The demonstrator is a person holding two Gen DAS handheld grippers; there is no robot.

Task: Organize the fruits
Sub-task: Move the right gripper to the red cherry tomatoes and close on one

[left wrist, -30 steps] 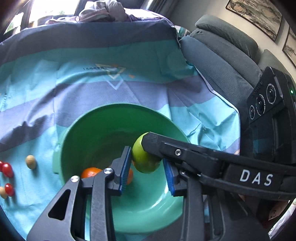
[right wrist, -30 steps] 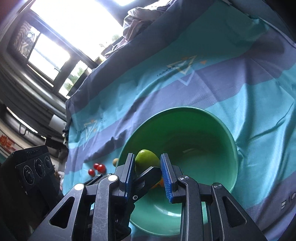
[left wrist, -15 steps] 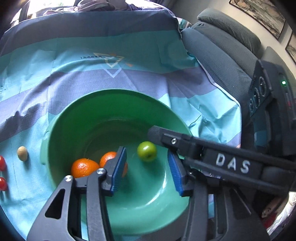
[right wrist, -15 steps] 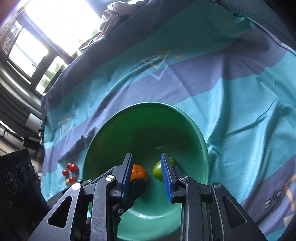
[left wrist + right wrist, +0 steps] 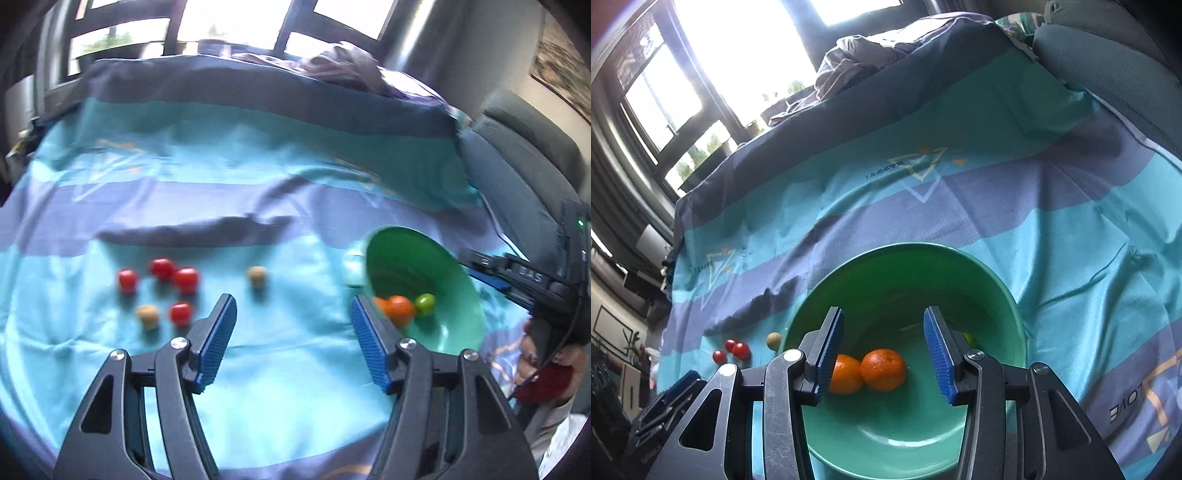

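Note:
A green bowl [image 5: 1004,295] sits on the striped cloth and holds two oranges [image 5: 883,369] and a green fruit [image 5: 424,303]. My right gripper [image 5: 883,350] is open and empty, hovering over the bowl. In the left wrist view the bowl [image 5: 458,273] lies to the right. My left gripper [image 5: 292,325] is wide open and empty above the cloth. Several red tomatoes [image 5: 184,279] and two tan round fruits [image 5: 257,275] lie on the cloth ahead and left of it. The right gripper [image 5: 491,271] shows at the bowl's far side.
The blue and teal striped cloth [image 5: 258,173] covers the whole surface. A grey sofa [image 5: 524,166] stands at the right. Crumpled clothes [image 5: 864,59] lie at the far edge by the windows.
The green fruit left the grip over the bowl and now lies in it. My left gripper swung left, away from the bowl, and opened wide toward the tomatoes. My right gripper opened wider.

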